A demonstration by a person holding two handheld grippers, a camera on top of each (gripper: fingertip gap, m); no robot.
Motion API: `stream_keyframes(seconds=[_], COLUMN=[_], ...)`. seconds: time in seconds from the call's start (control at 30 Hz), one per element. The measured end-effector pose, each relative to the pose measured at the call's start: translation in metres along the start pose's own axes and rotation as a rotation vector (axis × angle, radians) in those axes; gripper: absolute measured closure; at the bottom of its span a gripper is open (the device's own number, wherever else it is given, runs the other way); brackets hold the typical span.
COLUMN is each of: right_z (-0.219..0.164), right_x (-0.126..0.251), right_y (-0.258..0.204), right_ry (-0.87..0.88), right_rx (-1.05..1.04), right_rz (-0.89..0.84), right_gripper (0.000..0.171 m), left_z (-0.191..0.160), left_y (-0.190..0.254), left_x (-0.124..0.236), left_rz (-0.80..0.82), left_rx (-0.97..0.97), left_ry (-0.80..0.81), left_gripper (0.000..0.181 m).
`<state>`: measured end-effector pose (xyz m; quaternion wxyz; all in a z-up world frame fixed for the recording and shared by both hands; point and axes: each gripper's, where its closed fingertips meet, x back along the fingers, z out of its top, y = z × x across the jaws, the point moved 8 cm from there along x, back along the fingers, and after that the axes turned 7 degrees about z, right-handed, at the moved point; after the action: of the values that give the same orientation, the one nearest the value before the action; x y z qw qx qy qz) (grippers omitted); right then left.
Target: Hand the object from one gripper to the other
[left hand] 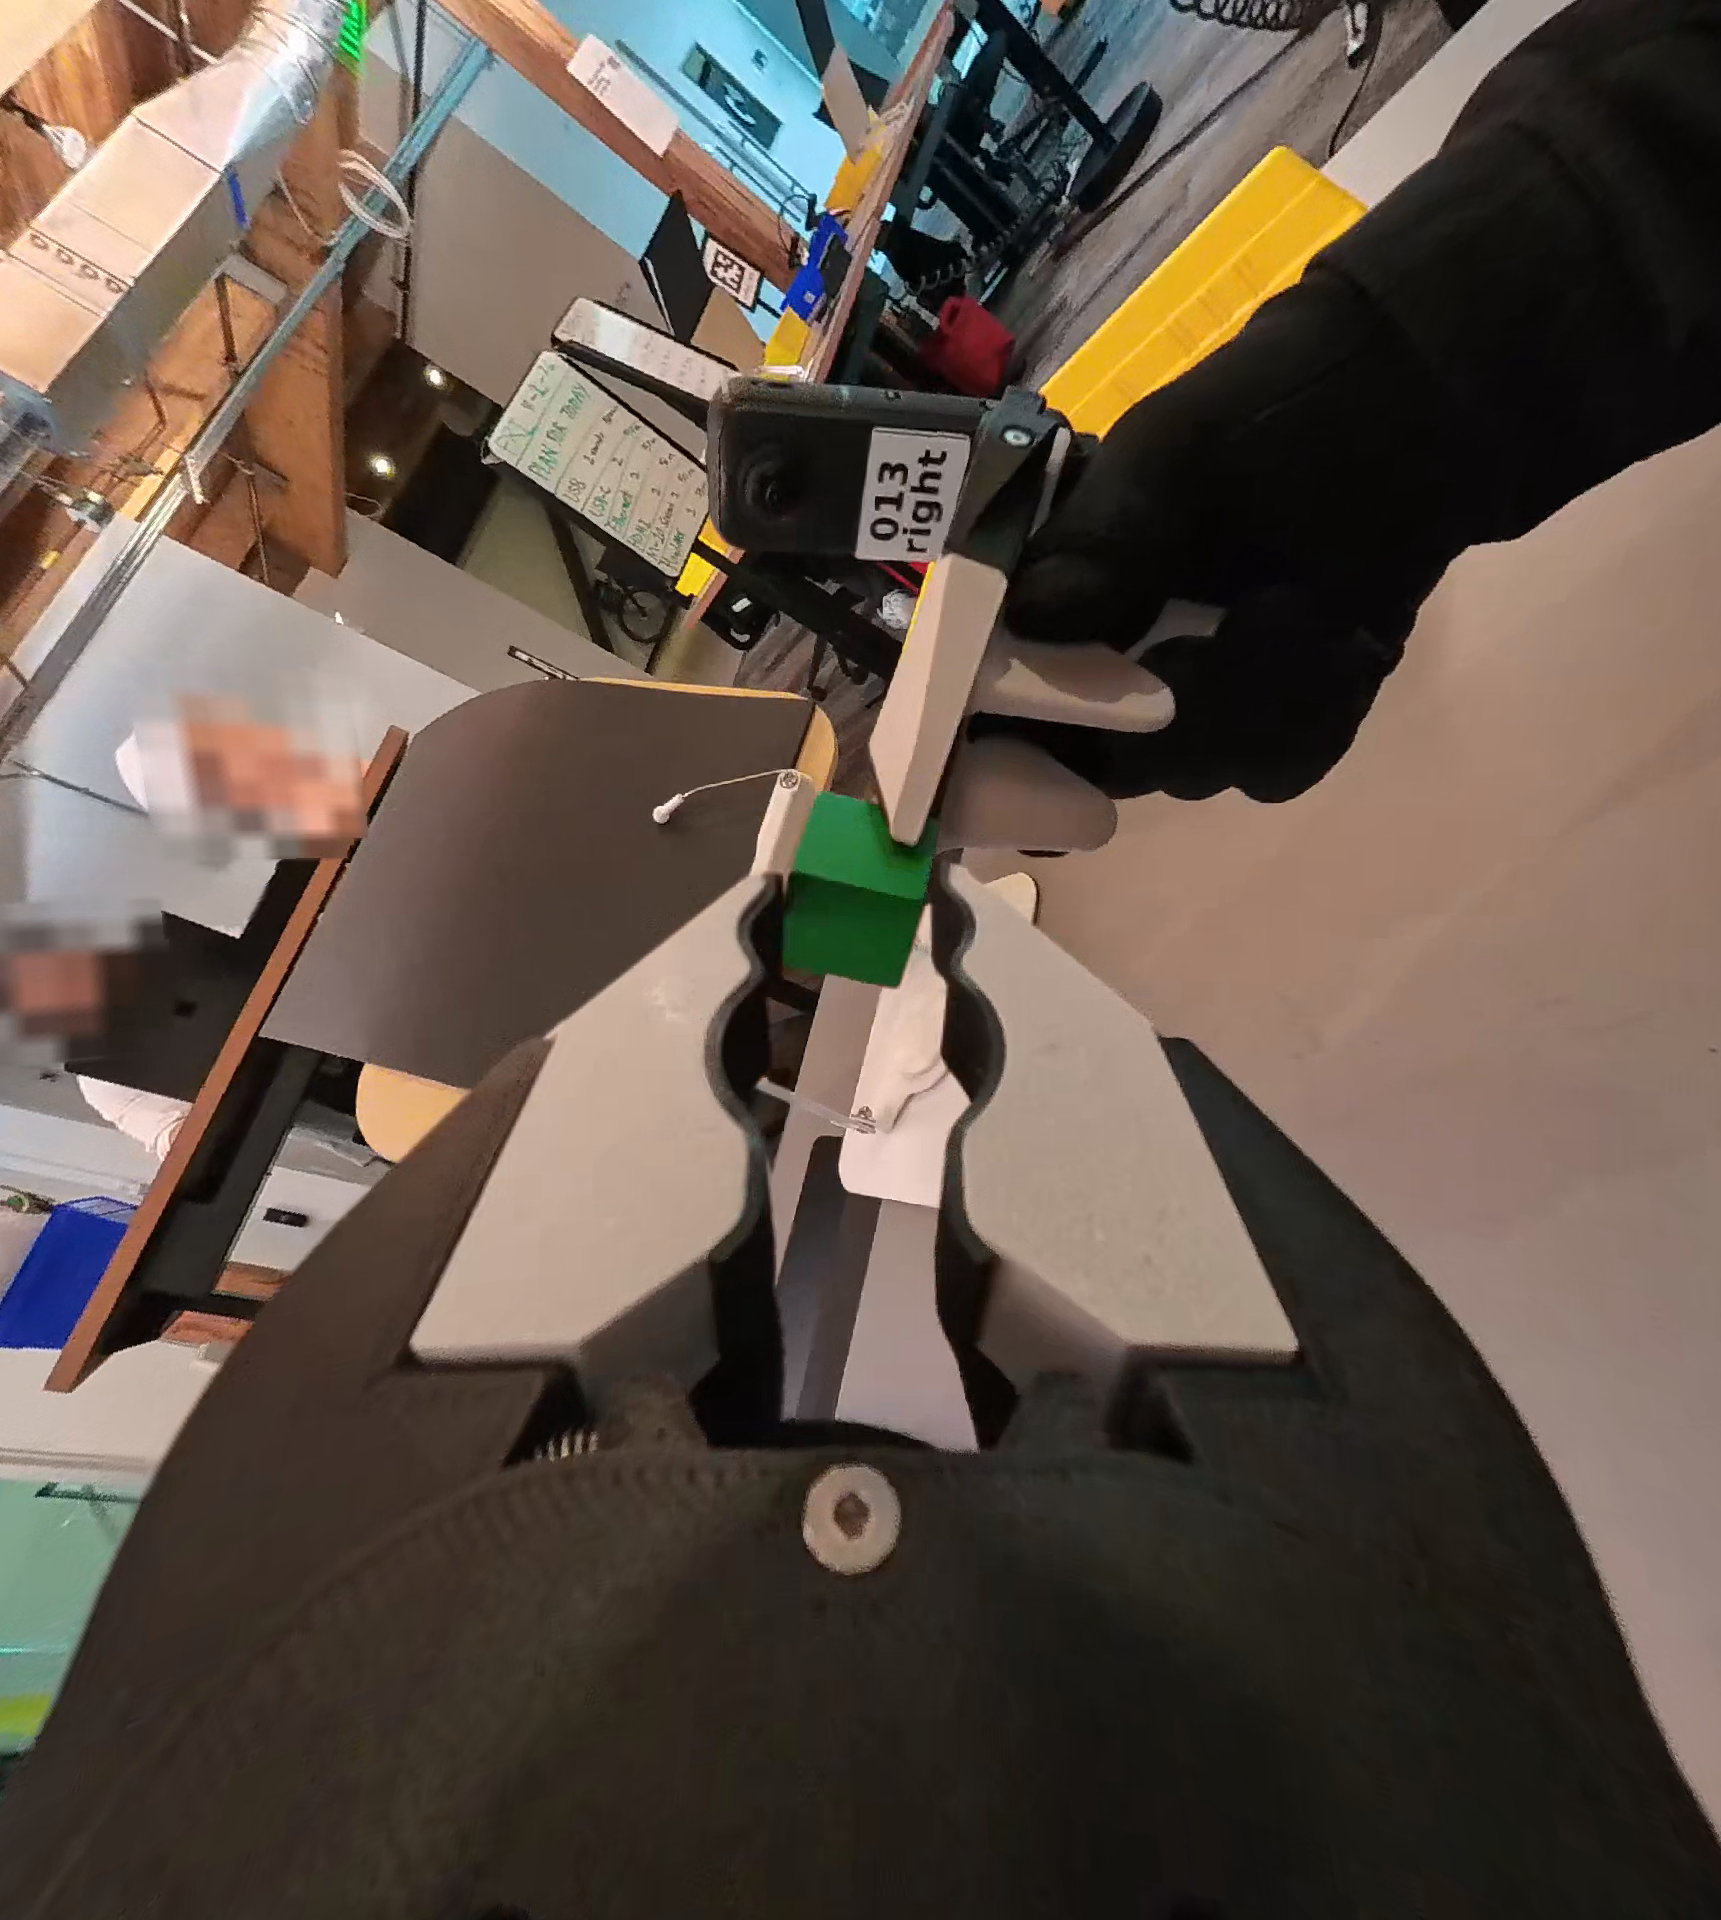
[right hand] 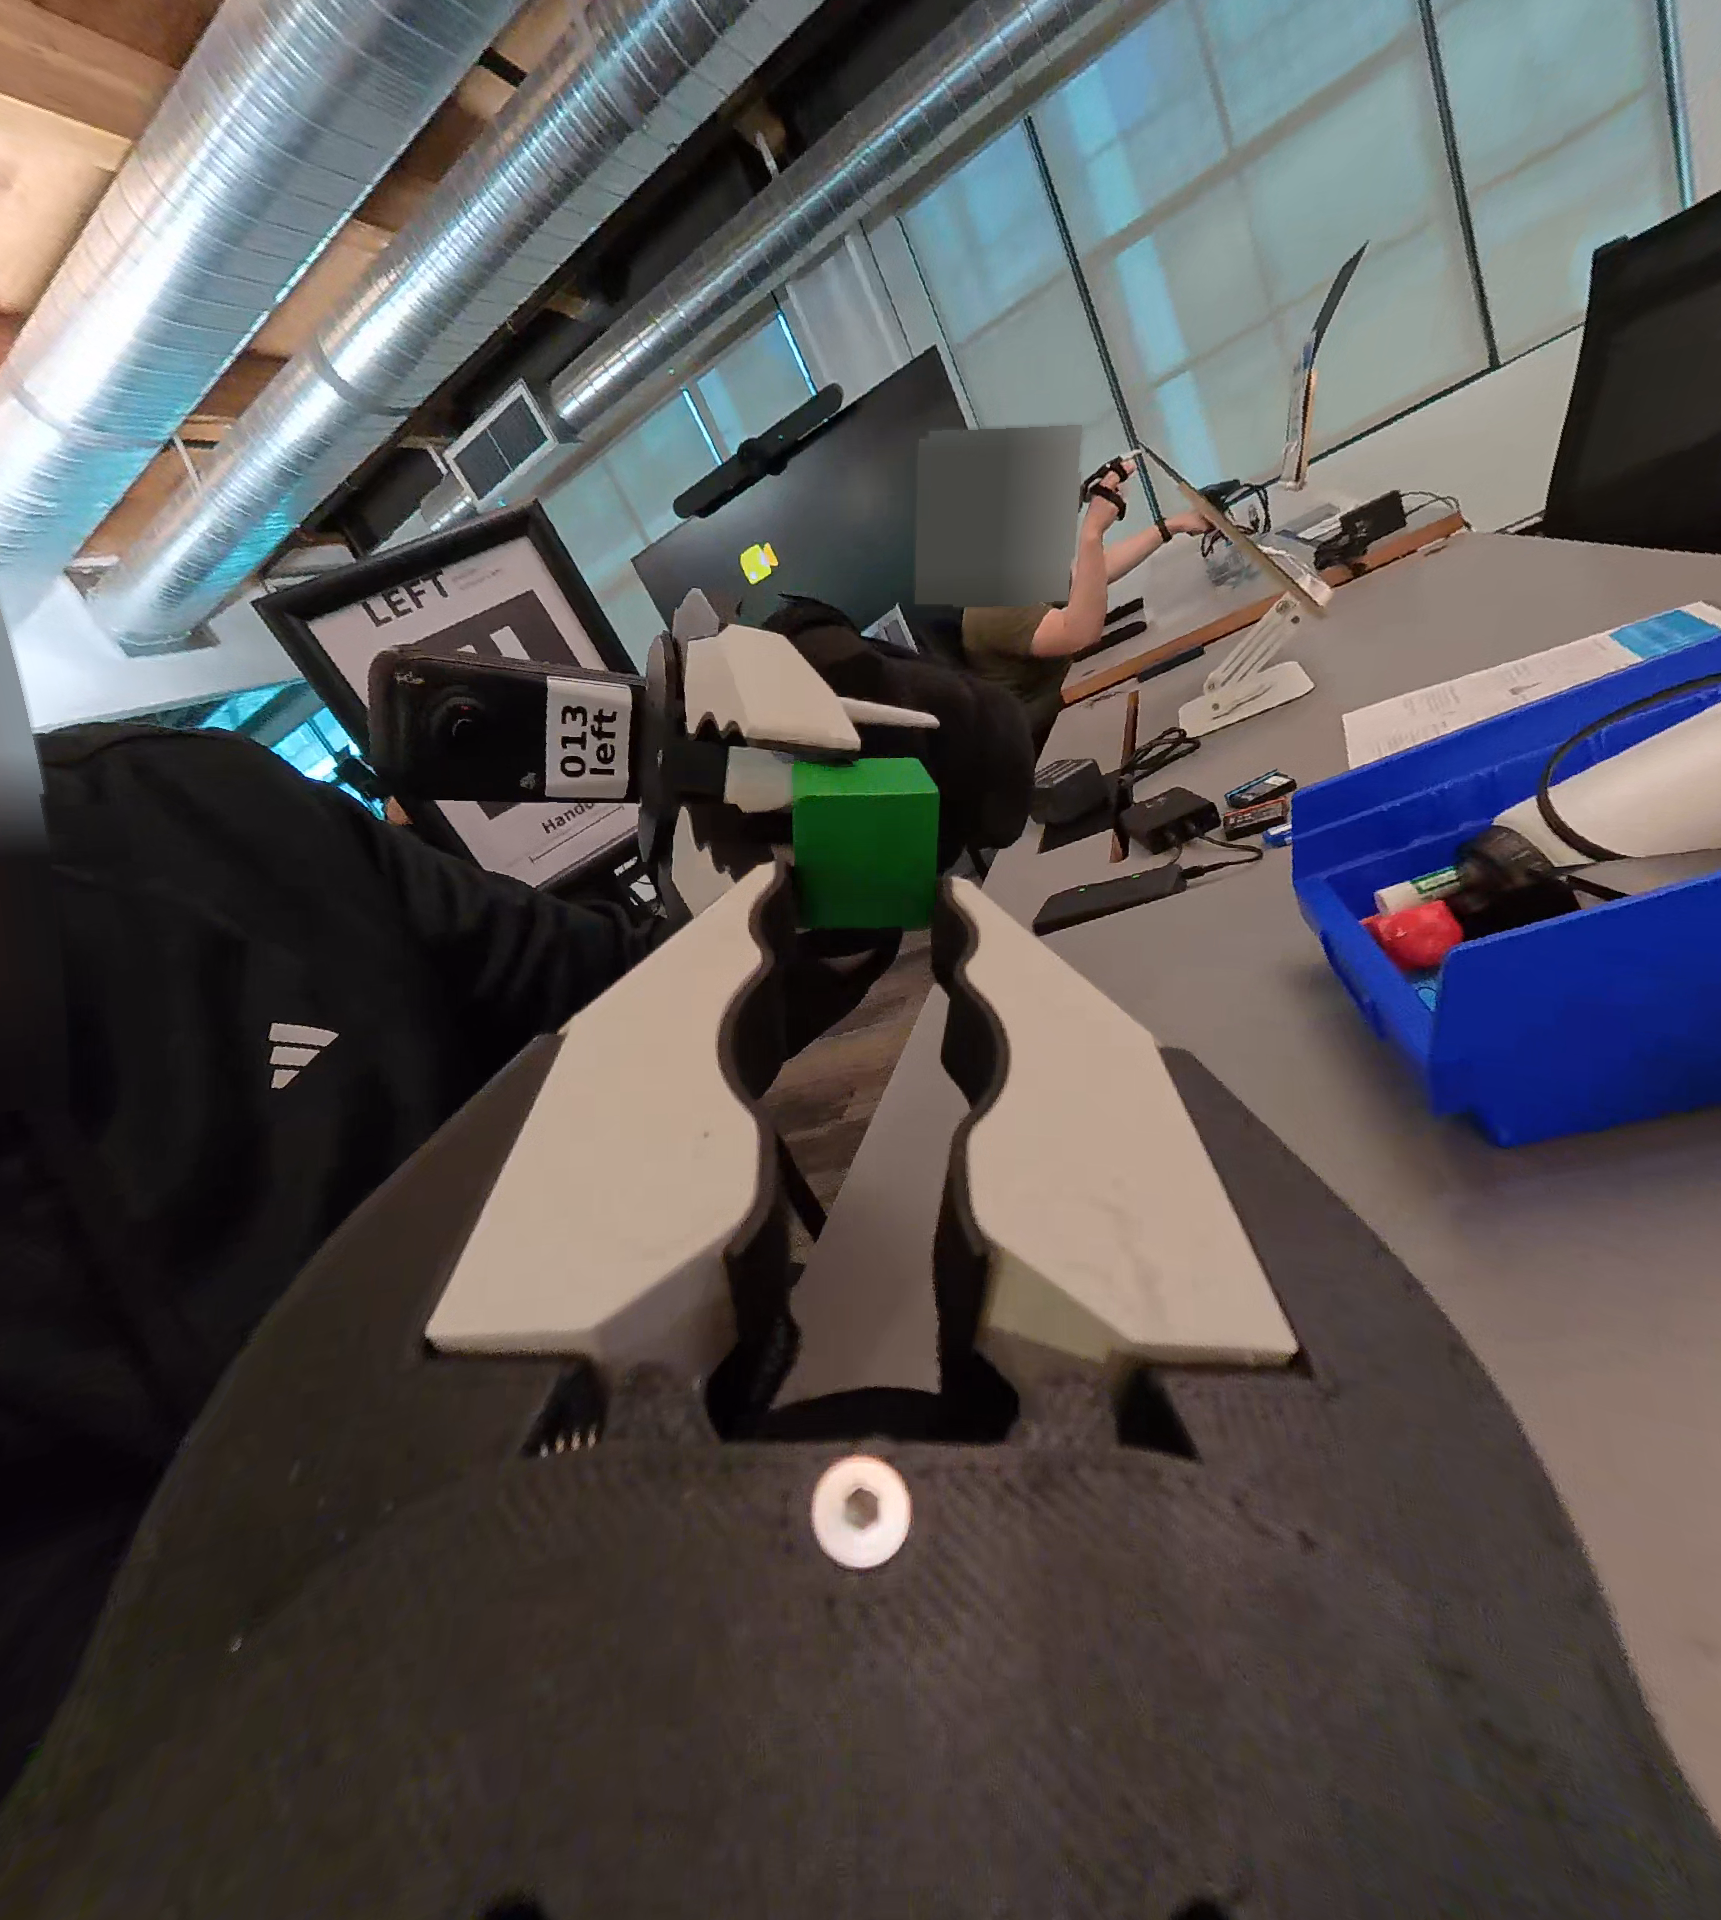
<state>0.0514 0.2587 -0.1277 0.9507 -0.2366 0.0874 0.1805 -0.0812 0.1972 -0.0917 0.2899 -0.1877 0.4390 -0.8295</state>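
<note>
A green cube [left hand: 851, 914] is held in the air between both grippers. In the left wrist view, my left gripper [left hand: 854, 902] has its two grey fingertips on either side of the cube's near end. My right gripper [left hand: 845, 828] reaches in from above, held by a black-gloved hand, with its fingers on either side of the cube's far end. In the right wrist view, the cube [right hand: 866, 842] sits between my right gripper's [right hand: 864, 885] fingertips. The left gripper [right hand: 856, 758] comes in from the left and meets the cube's top and left side.
A blue bin [right hand: 1562, 1039] holding a white tool and small items stands on the grey table [right hand: 1355, 1351] at right. A framed sign [right hand: 440, 644] and a black sleeve are at left. A person sits at a far desk. A yellow bin [left hand: 1220, 270] lies beyond the gloved hand. Only a small space, under 4 cm, lies between the two pairs of fingers.
</note>
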Motion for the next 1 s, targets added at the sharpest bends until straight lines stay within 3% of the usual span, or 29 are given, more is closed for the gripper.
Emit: stream_keyframes(seconds=[0.23, 0.33, 0.4, 0.67, 1.0], right_z=[0.0, 0.01, 0.019, 0.021, 0.01], right_x=[0.0, 0.003, 0.007, -0.009, -0.022], right_y=[0.0, -0.004, -0.011, -0.041, -0.041], right_ry=[0.012, 0.081, 0.104, -0.262, -0.396], right_rx=[0.013, 0.096, 0.207, 0.707, 0.768], right_rz=[-0.001, -0.031, -0.083, -0.328, -0.328], right_gripper=[0.147, 0.135, 0.137, 0.133, 0.144], left_z=[0.0, -0.002, -0.005, -0.018, -0.018], left_y=[0.0, -0.006, -0.013, -0.027, -0.017], left_x=[0.0, 0.001, 0.003, 0.006, 0.004], left_rz=[-0.01, -0.024, -0.045, -0.251, -0.393], left_rx=[0.008, 0.109, 0.218, 0.611, 0.668], left_ry=[-0.007, 0.007, 0.034, 0.143, 0.171], left_gripper=[0.155, 0.156, 0.156, 0.156, 0.156])
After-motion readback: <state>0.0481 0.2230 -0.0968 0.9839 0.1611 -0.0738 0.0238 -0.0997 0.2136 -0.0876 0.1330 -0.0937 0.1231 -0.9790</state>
